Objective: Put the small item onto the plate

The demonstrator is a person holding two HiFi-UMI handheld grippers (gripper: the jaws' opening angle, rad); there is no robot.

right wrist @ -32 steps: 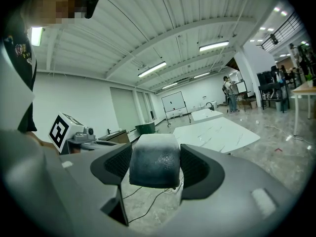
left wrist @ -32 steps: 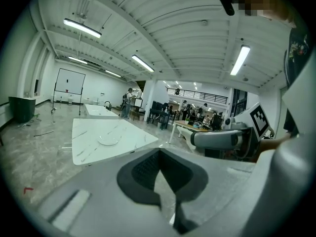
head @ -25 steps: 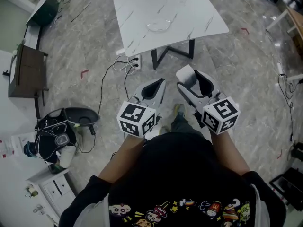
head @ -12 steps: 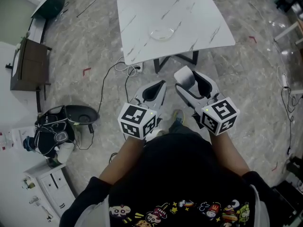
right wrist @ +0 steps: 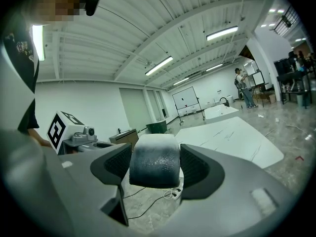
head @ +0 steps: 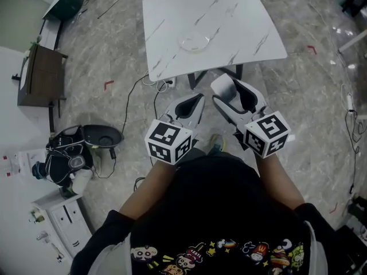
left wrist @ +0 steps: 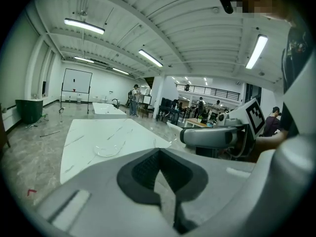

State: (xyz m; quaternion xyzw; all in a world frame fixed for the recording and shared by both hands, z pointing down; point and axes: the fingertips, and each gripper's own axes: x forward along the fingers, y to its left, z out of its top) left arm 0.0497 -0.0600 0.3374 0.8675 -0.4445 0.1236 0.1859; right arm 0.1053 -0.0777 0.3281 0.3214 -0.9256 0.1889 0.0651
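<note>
While it's held up at about 1 o'clock from the person's chest, right gripper (head: 229, 93): jaws clamped on the small item (head: 222, 86), one jaw on each side of it. Dead obvious in the right gripper view.
small item (right wrist: 154, 158): rounded lump, pale on top and fading to dark grey lower down. It's up in the air between those jaws, well short of the bench and not on the plate.
left gripper (head: 191, 105): at 11 o'clock from the chest, just beside the right one. Jaws are together with nothing between them.
bench (head: 241, 16): white marble-look top at 12 o'clock on dark legs, well apart from both grippers.
plate (head: 194, 41): clear glass, sitting around the middle of the bench. In the left gripper view the plate (left wrist: 109, 148) shows at roughly 10 o'clock from the jaws.
marker cubes (head: 169, 143): one on the back of each gripper, nearest the person.
floor (head: 114, 62): grey and veined. There's a white power strip (head: 166, 83) with cables just off the bench's near edge.
bag pile (head: 69, 162): dark bag and bits, out at 9 o'clock.
</note>
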